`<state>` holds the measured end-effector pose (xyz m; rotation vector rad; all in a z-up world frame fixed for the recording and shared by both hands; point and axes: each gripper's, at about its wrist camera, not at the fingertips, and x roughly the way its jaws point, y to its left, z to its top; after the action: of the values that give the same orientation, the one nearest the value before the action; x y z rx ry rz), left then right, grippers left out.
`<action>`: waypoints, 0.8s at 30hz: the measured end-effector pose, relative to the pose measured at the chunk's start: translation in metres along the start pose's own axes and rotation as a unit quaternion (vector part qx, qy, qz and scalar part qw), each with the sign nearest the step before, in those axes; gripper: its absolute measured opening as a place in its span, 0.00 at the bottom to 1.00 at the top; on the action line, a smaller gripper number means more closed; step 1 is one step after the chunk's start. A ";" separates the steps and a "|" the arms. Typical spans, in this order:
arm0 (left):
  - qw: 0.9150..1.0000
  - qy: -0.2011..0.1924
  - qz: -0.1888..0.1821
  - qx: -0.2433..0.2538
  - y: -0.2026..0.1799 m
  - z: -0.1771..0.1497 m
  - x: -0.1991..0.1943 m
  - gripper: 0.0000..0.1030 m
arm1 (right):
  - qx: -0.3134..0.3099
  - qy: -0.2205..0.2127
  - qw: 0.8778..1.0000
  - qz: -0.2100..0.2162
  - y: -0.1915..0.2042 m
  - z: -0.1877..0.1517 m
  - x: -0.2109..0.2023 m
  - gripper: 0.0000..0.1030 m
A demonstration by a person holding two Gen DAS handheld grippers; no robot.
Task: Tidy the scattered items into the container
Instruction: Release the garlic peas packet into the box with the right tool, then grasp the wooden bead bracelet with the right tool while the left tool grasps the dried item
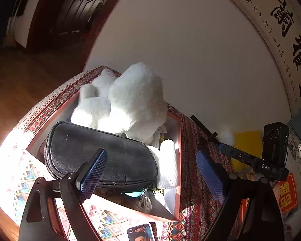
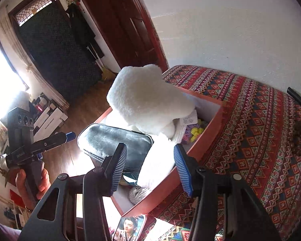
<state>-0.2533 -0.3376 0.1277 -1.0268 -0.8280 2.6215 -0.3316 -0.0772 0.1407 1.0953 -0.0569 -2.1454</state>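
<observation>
Left wrist view first: we see the left claw (image 1: 150, 172) with its blue pads spread wide and nothing between them, poised over the near end of the orange box (image 1: 177, 180), which sits on the table under a patterned red cloth (image 1: 192, 210). Inside the box lies a black zip pouch (image 1: 110, 156), and behind it a white plush toy (image 1: 130, 100) rises well above the rim. A white knitted piece (image 1: 167, 164) is tucked beside the pouch on the right, and a ball of pale twine (image 1: 145, 203) lies on the box floor near the front corner. A phone (image 1: 139, 232) showing a portrait rests on the cloth just in front of the box. To the right we see the right claw (image 1: 226, 148) from the side, its black body above the cloth beside the box. Right wrist view next: the right claw (image 2: 149, 160) is partly open and empty, its pads apart above the knitted piece (image 2: 158, 160) and the near wall of the box (image 2: 200, 146). The pouch (image 2: 110, 140) lies at the left of the box, the plush toy (image 2: 146, 100) leans over the middle, and small yellow and purple items (image 2: 194, 133) show in the far corner. The twine ball (image 2: 138, 193) lies at the near end, and the phone (image 2: 130, 228) sits just outside. At far left a hand (image 2: 30, 182) grips the handle of the left claw (image 2: 70, 135), held beyond the table edge over the wooden floor (image 2: 74, 120).
</observation>
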 end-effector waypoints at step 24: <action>0.972 0.188 -0.061 0.129 -0.182 -0.101 0.189 0.88 | 0.431 -0.142 0.889 -0.059 -0.356 -0.134 -0.081 0.52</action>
<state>-0.3266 -0.0736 0.0648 -1.2919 -0.4342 2.2513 -0.4095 0.2727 -0.0104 1.2396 -1.2066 -2.4207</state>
